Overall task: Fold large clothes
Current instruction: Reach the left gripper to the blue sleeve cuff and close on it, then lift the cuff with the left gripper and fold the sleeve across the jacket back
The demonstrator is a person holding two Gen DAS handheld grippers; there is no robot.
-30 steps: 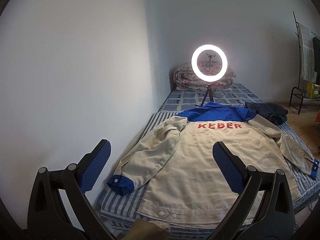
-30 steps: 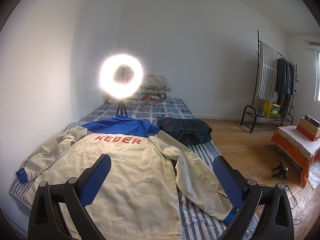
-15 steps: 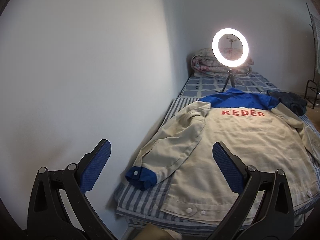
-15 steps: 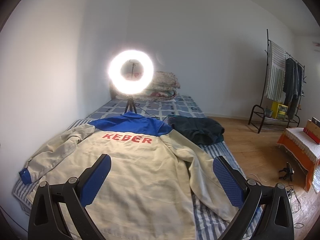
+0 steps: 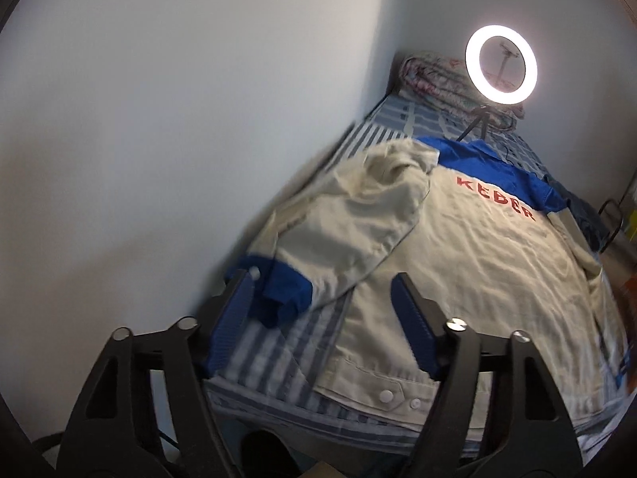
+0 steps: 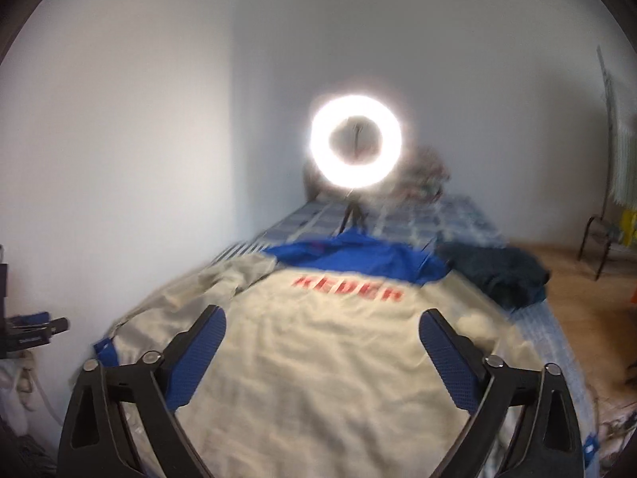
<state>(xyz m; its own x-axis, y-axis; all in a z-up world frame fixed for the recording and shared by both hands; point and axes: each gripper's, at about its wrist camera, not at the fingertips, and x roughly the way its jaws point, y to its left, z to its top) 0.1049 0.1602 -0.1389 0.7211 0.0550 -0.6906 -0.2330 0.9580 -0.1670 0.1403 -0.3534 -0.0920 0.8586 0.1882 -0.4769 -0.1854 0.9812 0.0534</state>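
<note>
A beige jacket (image 5: pixel 477 263) with a blue yoke and red "KEDER" lettering lies back-up and spread flat on the striped bed (image 5: pixel 278 342). Its left sleeve ends in a blue cuff (image 5: pixel 284 294). My left gripper (image 5: pixel 322 302) is open, its two blue pads either side of that cuff, close above it. In the right wrist view the jacket (image 6: pixel 326 366) fills the lower middle. My right gripper (image 6: pixel 322 346) is open and empty above the jacket's back.
A lit ring light (image 5: pixel 501 64) on a small tripod stands at the bed's far end before a folded quilt (image 5: pixel 434 79). A dark garment (image 6: pixel 497 271) lies at the jacket's right shoulder. White wall runs along the bed's left side. A clothes rack (image 6: pixel 613 159) stands at right.
My left gripper has swung left and dropped toward the left sleeve's blue cuff, which now sits between its pads. My right gripper has moved left over the jacket's back.
</note>
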